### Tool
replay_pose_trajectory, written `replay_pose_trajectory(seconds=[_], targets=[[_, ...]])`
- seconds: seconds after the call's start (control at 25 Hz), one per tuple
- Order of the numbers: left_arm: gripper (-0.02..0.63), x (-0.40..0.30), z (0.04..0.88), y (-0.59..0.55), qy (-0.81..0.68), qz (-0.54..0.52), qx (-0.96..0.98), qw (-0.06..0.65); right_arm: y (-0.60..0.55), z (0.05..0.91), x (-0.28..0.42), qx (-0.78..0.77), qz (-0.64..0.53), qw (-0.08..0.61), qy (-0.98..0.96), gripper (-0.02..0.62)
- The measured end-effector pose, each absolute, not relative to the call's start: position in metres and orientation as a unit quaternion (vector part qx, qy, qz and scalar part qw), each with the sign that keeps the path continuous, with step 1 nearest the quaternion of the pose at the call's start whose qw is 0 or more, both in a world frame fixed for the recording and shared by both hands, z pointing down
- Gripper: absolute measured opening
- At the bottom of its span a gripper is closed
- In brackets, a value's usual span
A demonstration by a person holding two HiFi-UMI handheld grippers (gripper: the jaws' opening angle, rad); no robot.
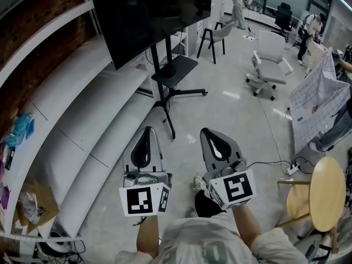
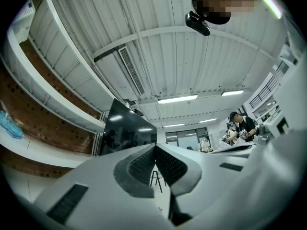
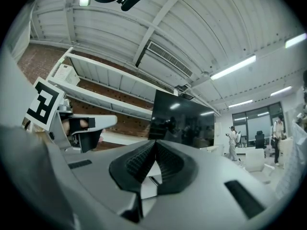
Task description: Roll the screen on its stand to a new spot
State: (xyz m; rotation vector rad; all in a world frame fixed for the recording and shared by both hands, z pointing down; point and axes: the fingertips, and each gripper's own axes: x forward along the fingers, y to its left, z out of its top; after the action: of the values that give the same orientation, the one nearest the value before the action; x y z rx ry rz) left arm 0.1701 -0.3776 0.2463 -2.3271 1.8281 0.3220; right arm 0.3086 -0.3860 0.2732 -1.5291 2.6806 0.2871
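Since neither gripper touches it, progress: rolling is not begun.
Screen: on its stand, ahead, beside the white wall shelves.
Left gripper: jaws together, empty.
Right gripper: jaws together, empty.
Left to do: reach the stand, push it.

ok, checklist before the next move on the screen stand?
1. Is the left gripper empty: ok, jaws shut on nothing.
2. Is the right gripper empty: ok, jaws shut on nothing.
3. Contact with the stand: not ok, both grippers are short of it.
4. Is the screen upright on the stand: ok.
5. Castors unlocked: cannot tell.
6. Room to roll: cannot tell; an office chair and a power strip sit to the right.
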Motion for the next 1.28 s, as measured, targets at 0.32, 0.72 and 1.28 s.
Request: replay_pose_trajectory(seconds=[0.32, 0.72, 1.28], targets=[[0.014, 0.156, 0.261, -0.452, 0.620, 0.102, -0.774, 0.083, -0.467, 0.279, 0.290, -0.478, 0.094, 0.041, 0.872, 0.020], [0.014, 0.092, 0.246, -0.622, 0.648, 0.078, -0.750, 0.101, -0.667, 0.273, 0.247, -0.472, 0.062, 0.058, 0.878, 0.020], [0.014, 0.012, 0.212, -0.775, 0.654, 0.094, -0.740, 0.124, -0.823, 0.246, 0.156, -0.435, 0.086, 0.085, 0.892, 0.020]])
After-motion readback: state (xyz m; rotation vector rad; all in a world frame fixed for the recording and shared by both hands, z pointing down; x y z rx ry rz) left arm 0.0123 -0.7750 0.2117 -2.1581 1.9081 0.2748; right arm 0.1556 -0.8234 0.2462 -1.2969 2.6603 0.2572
